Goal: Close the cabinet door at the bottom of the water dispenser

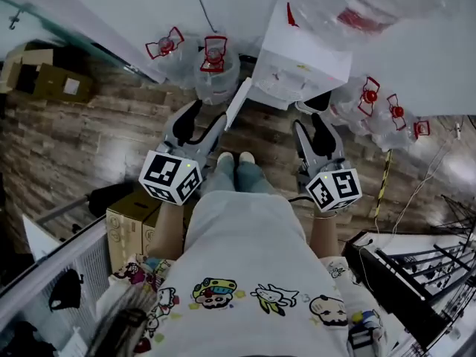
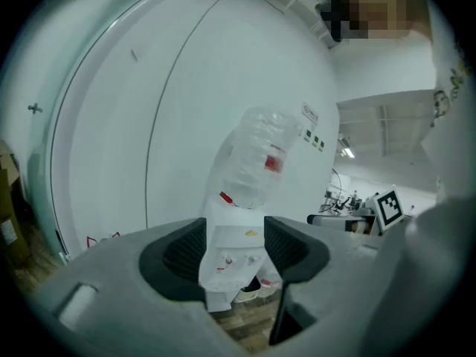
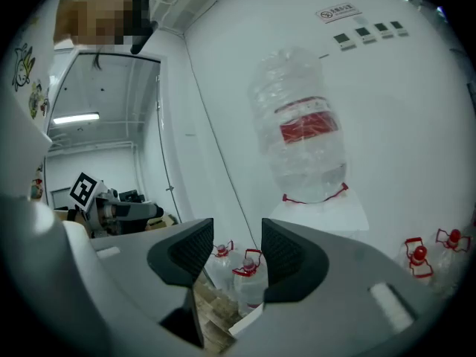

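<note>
Cabinet door (image 1: 238, 104): it stands open, a white slab seen nearly edge-on at upper centre of the head view, swung out from the lower left of the water dispenser (image 1: 297, 69).
Left claw (image 1: 208, 114): spread and empty. It is just left of the door's free edge, and whether it touches the door is hard to tell from above.
Right claw (image 1: 309, 123): also spread, gripping nothing, low in front of the dispenser's right side.
Left gripper view: the dispenser's body shows between the two open jaws, well beyond them.
Right gripper view: spare water jugs (image 3: 245, 274) and a white edge, probably the door, lie past the jaws.
Step in hand: likely bringing the left claw to the door's outer face.
Doing it well: push with the flat of a jaw near the free edge, away from the hinge. Sweep rightward along the door's arc and keep the right claw out of the gap. Press until the door sits flush.
</note>
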Action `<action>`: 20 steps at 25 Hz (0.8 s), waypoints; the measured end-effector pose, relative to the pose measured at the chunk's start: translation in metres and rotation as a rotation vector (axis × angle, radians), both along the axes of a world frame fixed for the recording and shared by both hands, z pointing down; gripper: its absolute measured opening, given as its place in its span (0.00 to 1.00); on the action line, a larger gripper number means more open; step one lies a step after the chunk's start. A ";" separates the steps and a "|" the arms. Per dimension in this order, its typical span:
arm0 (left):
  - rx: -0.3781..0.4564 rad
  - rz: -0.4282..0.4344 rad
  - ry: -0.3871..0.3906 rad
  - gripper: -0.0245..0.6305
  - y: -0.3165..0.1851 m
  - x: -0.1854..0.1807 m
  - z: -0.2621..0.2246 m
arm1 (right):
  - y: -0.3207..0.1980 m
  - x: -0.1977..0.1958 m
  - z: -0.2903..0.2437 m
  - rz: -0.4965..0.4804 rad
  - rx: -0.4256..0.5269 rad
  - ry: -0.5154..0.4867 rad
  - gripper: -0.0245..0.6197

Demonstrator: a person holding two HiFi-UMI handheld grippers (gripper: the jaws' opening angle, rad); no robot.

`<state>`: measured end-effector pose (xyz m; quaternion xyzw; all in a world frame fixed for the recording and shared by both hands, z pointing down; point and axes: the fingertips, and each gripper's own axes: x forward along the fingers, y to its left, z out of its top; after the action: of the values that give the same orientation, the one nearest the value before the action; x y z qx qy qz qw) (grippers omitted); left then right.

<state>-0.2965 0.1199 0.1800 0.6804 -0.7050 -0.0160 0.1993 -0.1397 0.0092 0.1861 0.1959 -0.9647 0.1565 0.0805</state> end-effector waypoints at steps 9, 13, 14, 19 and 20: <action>-0.085 0.165 0.054 0.40 -0.032 0.008 0.045 | -0.001 0.014 0.034 0.139 -0.034 0.069 0.34; -0.119 0.186 0.060 0.40 -0.039 0.008 0.069 | -0.003 0.016 0.047 0.169 -0.053 0.071 0.34; -0.130 0.187 0.062 0.40 -0.040 0.007 0.076 | -0.004 0.016 0.050 0.176 -0.058 0.074 0.34; -0.179 0.196 0.074 0.40 -0.045 0.006 0.114 | -0.010 0.024 0.078 0.207 -0.091 0.090 0.34; -0.187 0.197 0.078 0.40 -0.044 0.006 0.121 | -0.011 0.025 0.084 0.211 -0.098 0.096 0.34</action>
<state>-0.2900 0.0755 0.3014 0.7238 -0.6248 0.0430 0.2897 -0.1151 -0.0016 0.2699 0.2994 -0.9249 0.2015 0.1191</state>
